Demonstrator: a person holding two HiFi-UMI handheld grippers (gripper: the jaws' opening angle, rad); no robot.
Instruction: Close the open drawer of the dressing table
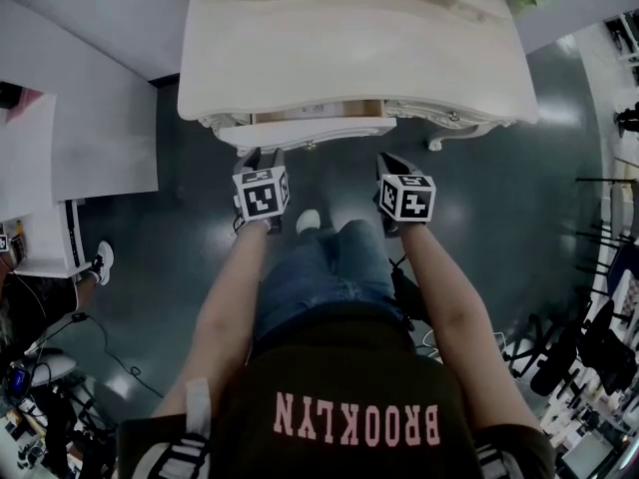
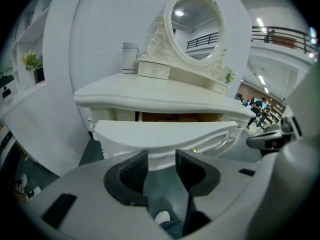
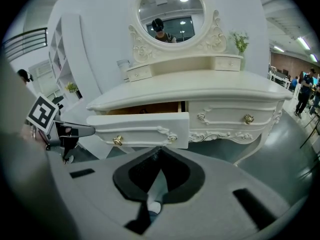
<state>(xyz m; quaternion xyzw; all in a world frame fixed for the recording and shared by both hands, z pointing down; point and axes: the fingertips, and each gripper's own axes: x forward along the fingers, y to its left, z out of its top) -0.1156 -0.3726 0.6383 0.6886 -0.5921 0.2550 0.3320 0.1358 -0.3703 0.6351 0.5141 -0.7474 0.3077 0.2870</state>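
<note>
Cream-painted wood: the open drawer stands pulled partway out beneath the left half of the counter, with a carved front and brass knobs. Its brown interior is mostly hidden, so its contents cannot be told. The neighbouring closed drawer sits flush.

The left tongs have a narrow gap between the jaws and hold nothing; they face the drawer front, just short of it. The right tongs have the jaws together and are also empty, off the drawer's right end.

Likely hazards:
- A push from one end could skew and jam the drawer.
- The tips could slip on the curved moulding.
- A hard shove could jolt the cup beside the mirror.
</note>
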